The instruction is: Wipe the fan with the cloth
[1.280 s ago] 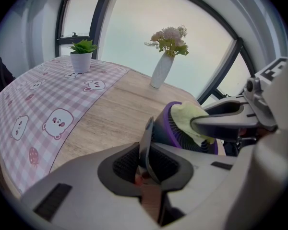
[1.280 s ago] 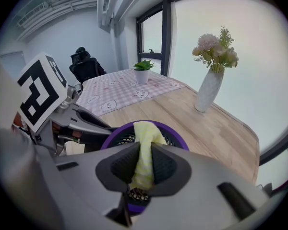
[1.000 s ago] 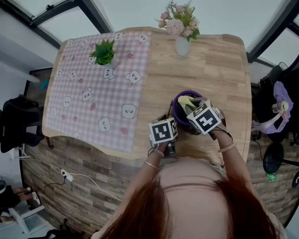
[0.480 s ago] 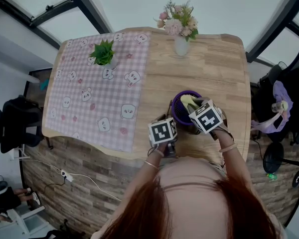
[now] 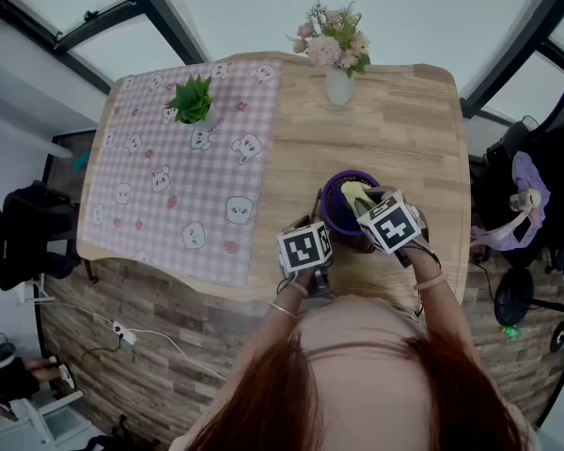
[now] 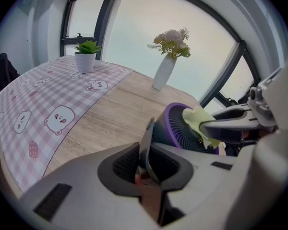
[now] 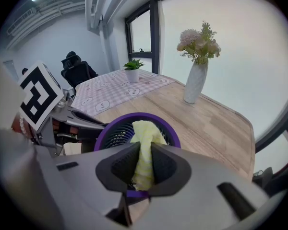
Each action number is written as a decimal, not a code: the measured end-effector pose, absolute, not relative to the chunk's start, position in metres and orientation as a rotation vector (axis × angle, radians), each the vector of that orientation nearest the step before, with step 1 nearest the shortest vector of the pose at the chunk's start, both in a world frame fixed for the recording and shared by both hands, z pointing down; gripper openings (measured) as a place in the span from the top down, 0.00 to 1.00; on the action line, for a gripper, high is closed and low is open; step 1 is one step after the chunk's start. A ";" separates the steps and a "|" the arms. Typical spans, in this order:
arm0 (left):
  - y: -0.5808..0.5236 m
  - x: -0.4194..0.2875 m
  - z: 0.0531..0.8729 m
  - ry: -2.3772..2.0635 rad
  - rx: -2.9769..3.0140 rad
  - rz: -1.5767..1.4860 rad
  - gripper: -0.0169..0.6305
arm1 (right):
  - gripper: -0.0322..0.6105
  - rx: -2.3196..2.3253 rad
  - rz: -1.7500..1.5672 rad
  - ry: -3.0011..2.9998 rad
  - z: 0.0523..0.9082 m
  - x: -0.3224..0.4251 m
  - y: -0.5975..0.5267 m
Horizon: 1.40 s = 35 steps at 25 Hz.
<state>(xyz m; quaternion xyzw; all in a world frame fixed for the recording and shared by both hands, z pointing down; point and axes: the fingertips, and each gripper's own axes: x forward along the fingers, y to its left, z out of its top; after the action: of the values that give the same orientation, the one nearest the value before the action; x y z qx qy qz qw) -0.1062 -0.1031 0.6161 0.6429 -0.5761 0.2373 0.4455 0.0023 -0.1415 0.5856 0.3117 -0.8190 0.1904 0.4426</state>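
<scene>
Fan (image 5: 336, 205) sits on the wooden table (image 5: 404, 130) near its front edge, purple-rimmed grille facing up, at 1 o'clock from the left gripper (image 6: 146, 163), whose jaws are clamped on its thin dark side plate (image 6: 147, 137). The right gripper (image 7: 143, 166), the nearer one, pinches the yellow cloth (image 7: 145, 137) tight, with the grille dead ahead at 12 o'clock.

bench (image 5: 404, 130): matt wood, visible grain. tablecloth (image 5: 169, 186): checked woven fabric, matt. fan (image 6: 175, 131): glossy purple plastic ring, dark ribbed grille. cloth (image 7: 144, 143): soft yellow fabric, crumpled. vase (image 7: 195, 83): smooth white. right tongs (image 7: 143, 164): matt grey plastic, ribbed pads (image 7: 121, 164).
</scene>
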 end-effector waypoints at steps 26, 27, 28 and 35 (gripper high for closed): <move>-0.104 -0.105 0.616 -1.429 1.593 0.586 0.88 | 0.86 0.768 0.492 -2.033 0.587 0.000 -0.123; -0.104 -0.105 0.616 -1.428 1.593 0.586 0.88 | 0.86 0.768 0.490 -2.032 0.586 0.000 -0.122; -0.104 -0.105 0.616 -1.428 1.593 0.584 0.88 | 0.86 0.768 0.488 -2.032 0.586 -0.001 -0.122; -0.104 -0.106 0.616 -1.426 1.593 0.581 0.88 | 0.86 0.765 0.498 -2.039 0.586 -0.003 -0.118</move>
<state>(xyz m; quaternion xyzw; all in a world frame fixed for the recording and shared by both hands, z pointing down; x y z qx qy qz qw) -0.1057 -0.1040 0.6163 0.6433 -0.5759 0.2346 0.4466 -0.0032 -0.1184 0.5861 0.3079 -0.8202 0.2006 0.4385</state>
